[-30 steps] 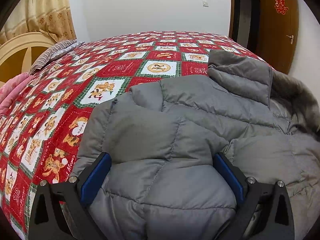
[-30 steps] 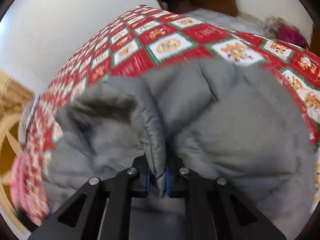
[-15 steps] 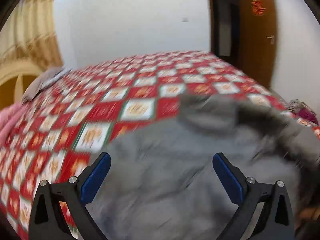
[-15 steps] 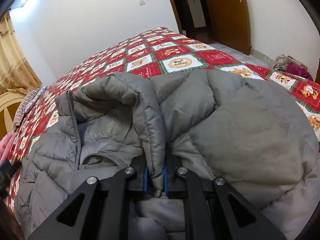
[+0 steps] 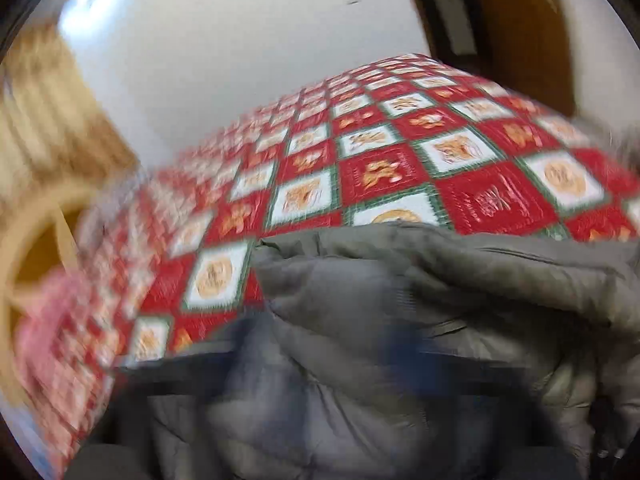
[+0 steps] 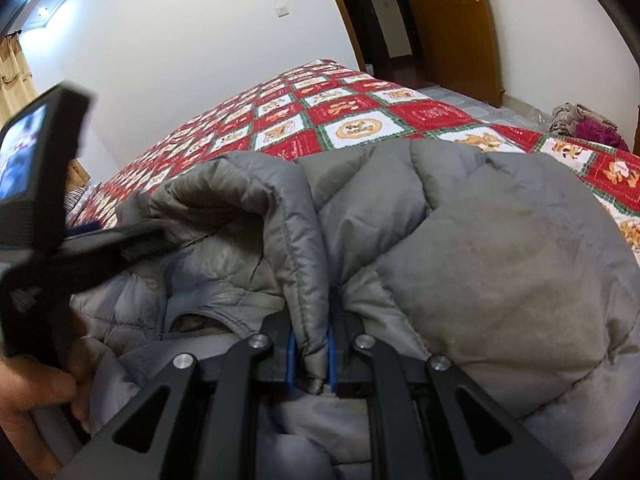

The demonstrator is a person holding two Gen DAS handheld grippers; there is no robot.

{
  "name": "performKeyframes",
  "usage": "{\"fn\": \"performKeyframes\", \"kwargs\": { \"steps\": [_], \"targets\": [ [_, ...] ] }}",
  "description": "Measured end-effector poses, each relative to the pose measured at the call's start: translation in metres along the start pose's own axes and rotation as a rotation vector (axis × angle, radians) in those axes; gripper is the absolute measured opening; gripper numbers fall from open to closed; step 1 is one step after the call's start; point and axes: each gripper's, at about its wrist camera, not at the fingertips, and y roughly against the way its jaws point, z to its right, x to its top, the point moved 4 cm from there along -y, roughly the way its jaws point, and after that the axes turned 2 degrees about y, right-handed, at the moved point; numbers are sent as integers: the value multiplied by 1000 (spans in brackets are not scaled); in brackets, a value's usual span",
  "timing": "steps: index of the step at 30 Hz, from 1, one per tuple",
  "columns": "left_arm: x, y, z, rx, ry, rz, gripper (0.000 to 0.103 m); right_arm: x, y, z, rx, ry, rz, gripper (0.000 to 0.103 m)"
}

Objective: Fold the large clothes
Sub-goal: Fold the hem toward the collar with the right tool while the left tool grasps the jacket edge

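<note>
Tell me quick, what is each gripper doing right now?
Left gripper: closed at the jacket; whether it grips cannot be told.
Right gripper: closed on the jacket.

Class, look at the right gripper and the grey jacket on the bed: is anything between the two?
Nothing visible. The right gripper is already shut on a folded edge of the jacket, the quilted fabric pinched directly between its fingers. The left gripper is off to the side, also at the jacket.

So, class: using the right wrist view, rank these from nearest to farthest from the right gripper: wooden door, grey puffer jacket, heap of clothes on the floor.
1. Grey puffer jacket, clamped in the right gripper.
2. Heap of clothes, far right, on the floor.
3. Wooden door, top right.
</note>
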Motion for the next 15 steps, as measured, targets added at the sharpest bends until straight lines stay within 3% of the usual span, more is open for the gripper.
{"fn": "performKeyframes", "kwargs": {
  "steps": [2,8,12,15],
  "targets": [
    [-10,-2,-31,-89,142,-57,8,0,0,0,1,-1,-1,10],
    [-70,34,-94,-232,374,-39,8,0,-1,0,5,-3,-6,11],
    [-115,22,-93,-286,471,-20,12,0,0,-2,2,-1,-9,11],
    [-114,12,-97,-320,538,-30,12,1,-1,-4,-3,4,-13,12]
  ]
}}
